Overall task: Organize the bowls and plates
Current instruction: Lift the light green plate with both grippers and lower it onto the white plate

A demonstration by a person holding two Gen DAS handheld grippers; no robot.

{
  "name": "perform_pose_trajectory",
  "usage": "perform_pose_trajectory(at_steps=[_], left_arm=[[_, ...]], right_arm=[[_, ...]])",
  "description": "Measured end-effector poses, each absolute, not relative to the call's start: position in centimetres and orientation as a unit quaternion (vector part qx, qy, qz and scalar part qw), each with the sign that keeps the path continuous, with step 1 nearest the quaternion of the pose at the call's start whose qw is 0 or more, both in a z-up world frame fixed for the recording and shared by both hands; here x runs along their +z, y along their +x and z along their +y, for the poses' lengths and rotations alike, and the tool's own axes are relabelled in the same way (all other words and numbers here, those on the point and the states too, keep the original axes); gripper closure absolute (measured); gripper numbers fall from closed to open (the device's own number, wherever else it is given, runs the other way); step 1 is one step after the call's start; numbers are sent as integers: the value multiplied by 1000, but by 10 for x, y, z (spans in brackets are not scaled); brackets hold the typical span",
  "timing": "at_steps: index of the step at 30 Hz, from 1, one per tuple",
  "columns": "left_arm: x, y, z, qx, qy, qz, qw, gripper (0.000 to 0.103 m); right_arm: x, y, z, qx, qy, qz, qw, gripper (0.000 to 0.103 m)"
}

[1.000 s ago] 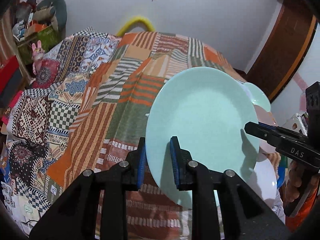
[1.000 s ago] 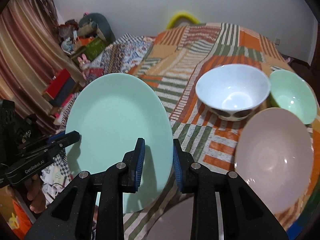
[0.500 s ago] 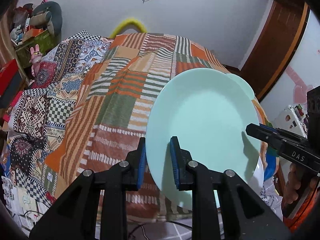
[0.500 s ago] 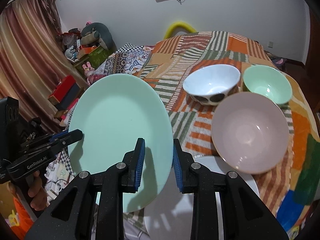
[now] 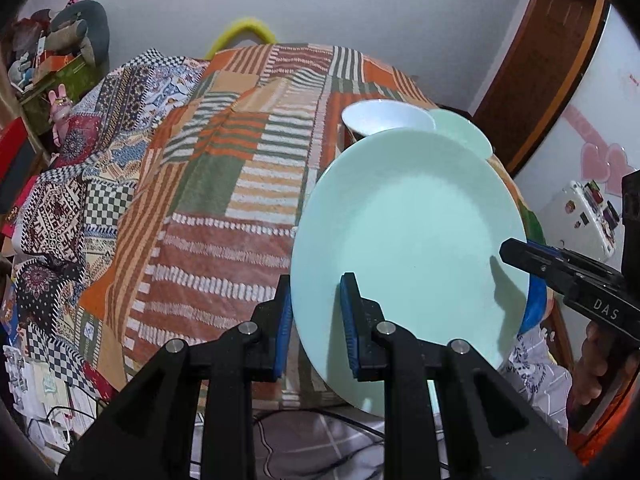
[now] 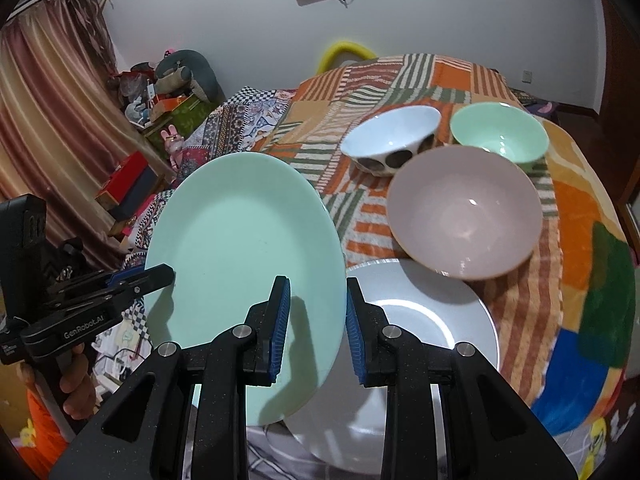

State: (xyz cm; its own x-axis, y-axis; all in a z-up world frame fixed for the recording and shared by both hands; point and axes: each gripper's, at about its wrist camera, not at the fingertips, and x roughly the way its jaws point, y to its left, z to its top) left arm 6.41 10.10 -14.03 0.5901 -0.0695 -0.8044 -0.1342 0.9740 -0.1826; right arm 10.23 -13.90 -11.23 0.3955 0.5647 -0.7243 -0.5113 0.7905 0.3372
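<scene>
Item: mint-green plate [image 6: 244, 272], carried clear of the patchwork table cover [image 5: 224, 216], pinched at opposite rim edges by both my grippers.

My left gripper [image 5: 316, 320] and right gripper [image 6: 316, 328] are each nearly closed, pads clamped on the thin rim. I judge it rigid, glazed, slippery and breakable, moderately heavy; best held at the rim from both sides and kept level. Beneath it lies a white plate [image 6: 440, 312]; beyond, a pink bowl [image 6: 464, 212], spotted white bowl [image 6: 390, 138] and green bowl [image 6: 500, 132]. Legible: "DAS" on my right tool, "GenRobot.AI" on my left.
</scene>
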Motion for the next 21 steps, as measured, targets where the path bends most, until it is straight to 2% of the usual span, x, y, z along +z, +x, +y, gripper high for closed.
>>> perform_pose_trajectory(at_steps=[21], left_arm=[[-191, 78, 65, -8, -103, 526, 844, 81]], right_arm=[[-155, 96, -167, 285, 27, 503, 816, 77]])
